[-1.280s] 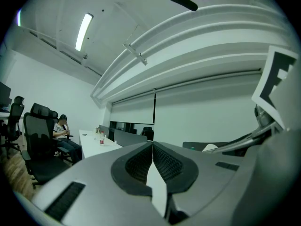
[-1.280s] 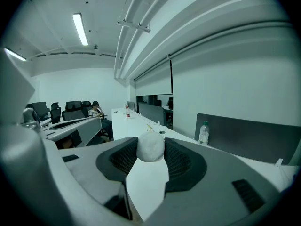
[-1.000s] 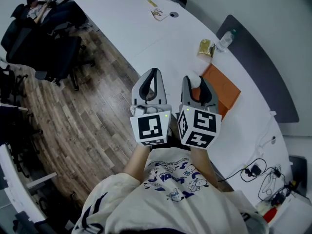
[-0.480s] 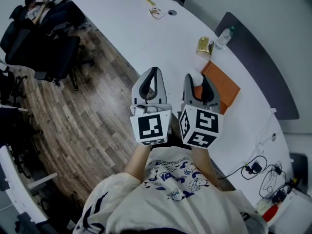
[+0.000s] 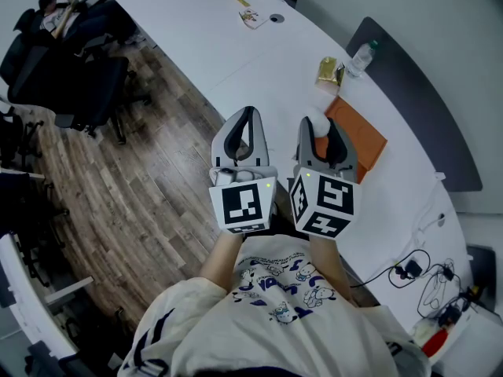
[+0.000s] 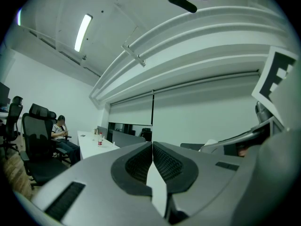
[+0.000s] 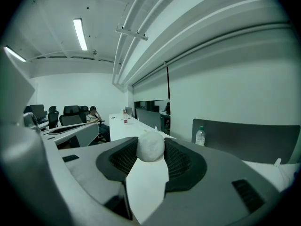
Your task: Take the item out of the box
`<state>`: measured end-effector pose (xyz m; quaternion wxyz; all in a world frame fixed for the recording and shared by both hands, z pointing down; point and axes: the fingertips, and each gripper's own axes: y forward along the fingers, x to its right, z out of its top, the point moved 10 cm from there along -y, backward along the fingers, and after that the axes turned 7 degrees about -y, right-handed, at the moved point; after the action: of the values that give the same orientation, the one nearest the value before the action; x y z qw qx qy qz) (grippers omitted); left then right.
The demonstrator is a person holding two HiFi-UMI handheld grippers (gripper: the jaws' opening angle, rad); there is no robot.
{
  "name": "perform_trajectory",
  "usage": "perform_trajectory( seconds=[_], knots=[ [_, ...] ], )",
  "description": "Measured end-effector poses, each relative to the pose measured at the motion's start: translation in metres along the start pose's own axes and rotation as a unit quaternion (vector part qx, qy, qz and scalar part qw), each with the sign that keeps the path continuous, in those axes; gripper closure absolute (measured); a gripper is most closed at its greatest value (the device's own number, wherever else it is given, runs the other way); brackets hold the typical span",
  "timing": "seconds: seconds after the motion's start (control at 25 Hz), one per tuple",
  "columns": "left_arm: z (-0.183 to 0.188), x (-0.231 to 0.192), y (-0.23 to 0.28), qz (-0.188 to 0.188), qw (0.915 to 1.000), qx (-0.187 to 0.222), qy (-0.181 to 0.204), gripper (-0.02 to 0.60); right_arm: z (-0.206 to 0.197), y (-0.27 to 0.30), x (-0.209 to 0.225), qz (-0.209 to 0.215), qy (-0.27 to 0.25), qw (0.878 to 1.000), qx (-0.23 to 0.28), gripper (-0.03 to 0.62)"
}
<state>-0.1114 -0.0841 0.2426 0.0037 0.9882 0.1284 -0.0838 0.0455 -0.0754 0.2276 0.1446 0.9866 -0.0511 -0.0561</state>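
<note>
- Seen from the head camera, the right hand-held gripper (image 5: 321, 129) is clamped on the small white round soft ball (image 7: 150, 147), which sits between the tips of its dark ribbed pads.
- That ball lies over the near left corner of the flat orange box (image 5: 360, 141), which rests on the table; I cannot tell how high above the box it sits.
- My left hand-held gripper (image 6: 152, 146) has its jaws together with nothing between them, and it is level beside the right one.
- Both grippers' bodies and their marker cubes hide the strip of table just beneath them, and the right one covers part of the box's near edge.
- Beyond the box lie a crumpled gold foil packet (image 5: 329, 73) and, just beside it, an upright clear plastic water bottle (image 5: 361, 59).
- A dark grey curved partition panel (image 5: 424, 120) runs along the far side of the table, behind the bottle.
- The surface is a long white curved table (image 5: 228, 45); small items at its far end are too small to name.
- Black cables and plugs (image 5: 428, 283) trail over its right end.
- Left of the table lies a brown wood-plank floor (image 5: 137, 187) with black office chairs (image 5: 90, 85); a seated person (image 5: 59, 10) is at the far corner.
- White walls and a ceiling strip light (image 7: 80, 33) enclose the room.
</note>
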Motion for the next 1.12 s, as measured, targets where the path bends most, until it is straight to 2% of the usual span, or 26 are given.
perform_trajectory(
  seconds=[1.12],
  knots=[
    [0.0011,-0.0013,0.0002,-0.002,1.0,0.006,-0.007,0.563,-0.0017,0.0001,-0.0025,0.005,0.002,1.0,-0.004,0.411]
  ],
)
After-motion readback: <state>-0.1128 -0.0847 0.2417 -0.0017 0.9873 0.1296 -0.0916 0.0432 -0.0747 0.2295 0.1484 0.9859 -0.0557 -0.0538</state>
